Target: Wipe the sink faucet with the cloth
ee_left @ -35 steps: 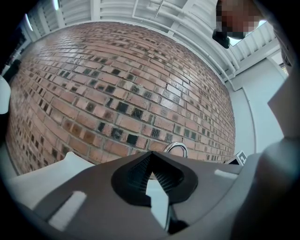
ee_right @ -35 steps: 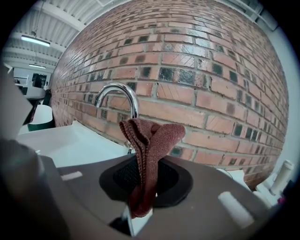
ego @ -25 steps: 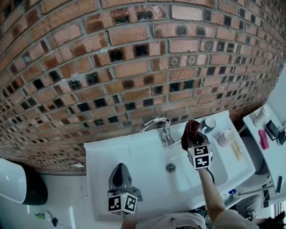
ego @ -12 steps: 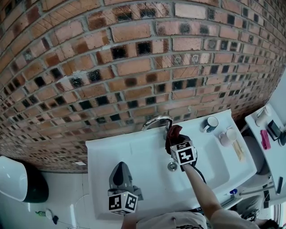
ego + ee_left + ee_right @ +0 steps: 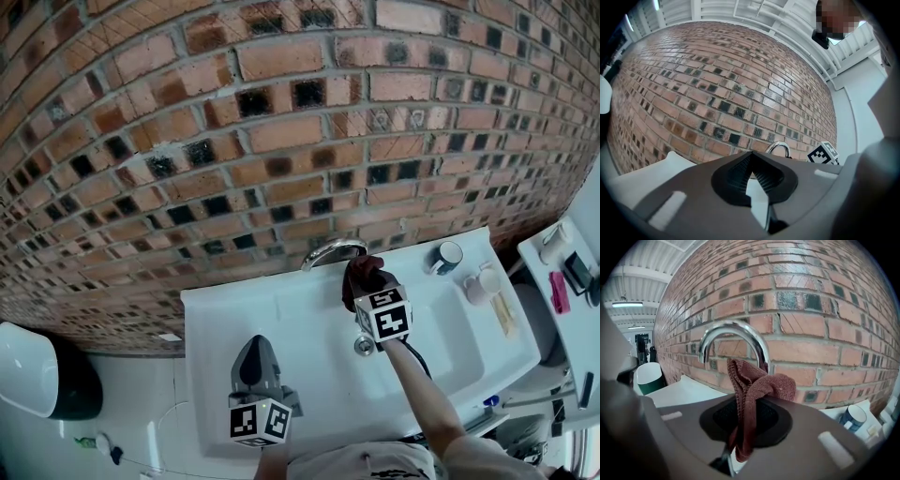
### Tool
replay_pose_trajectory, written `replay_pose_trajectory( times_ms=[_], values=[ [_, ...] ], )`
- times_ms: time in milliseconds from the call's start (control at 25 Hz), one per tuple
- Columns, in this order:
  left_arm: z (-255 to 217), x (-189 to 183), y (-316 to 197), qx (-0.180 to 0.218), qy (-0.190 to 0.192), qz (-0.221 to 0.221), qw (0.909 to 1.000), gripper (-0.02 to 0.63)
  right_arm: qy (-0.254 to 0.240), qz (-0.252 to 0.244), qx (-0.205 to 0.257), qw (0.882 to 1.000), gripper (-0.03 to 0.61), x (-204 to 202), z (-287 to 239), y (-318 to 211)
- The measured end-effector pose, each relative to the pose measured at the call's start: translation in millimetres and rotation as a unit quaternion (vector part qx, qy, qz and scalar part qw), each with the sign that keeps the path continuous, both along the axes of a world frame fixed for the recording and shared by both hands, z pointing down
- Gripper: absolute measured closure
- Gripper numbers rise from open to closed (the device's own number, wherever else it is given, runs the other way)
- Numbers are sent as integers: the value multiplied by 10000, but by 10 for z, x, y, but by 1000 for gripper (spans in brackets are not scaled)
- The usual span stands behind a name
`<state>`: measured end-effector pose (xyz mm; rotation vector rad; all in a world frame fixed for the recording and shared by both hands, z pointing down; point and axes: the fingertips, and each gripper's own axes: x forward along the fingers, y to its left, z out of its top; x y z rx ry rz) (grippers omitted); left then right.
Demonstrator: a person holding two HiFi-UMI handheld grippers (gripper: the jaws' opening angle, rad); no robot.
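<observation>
We clamp the reddish-brown cloth [image 5: 751, 392] in our right gripper [image 5: 744, 427], faucet [image 5: 732, 330] just ahead of it — our left gripper [image 5: 751, 161], jaws together, hangs above the sink [image 5: 291, 319].

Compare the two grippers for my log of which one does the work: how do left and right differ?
The right gripper is clamped on the dark red cloth; the left gripper is shut on nothing. The right gripper is up at the faucet; the left gripper sits over the sink's front left part. Both carry a marker cube.
</observation>
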<state>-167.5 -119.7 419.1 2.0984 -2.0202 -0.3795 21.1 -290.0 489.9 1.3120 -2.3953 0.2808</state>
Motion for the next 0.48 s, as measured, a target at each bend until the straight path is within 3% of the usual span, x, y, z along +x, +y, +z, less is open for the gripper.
replay_pose_trajectory(
  times_ms=[240,480],
  values=[
    [11,-104,9,6,5,-121,9999,609,-469,-313,772,9954,531,-281,-732,64],
    [30,-92,26,45,28,-81,10000,609,45,-819,1134,9902,530,-707,-776,270]
  ],
)
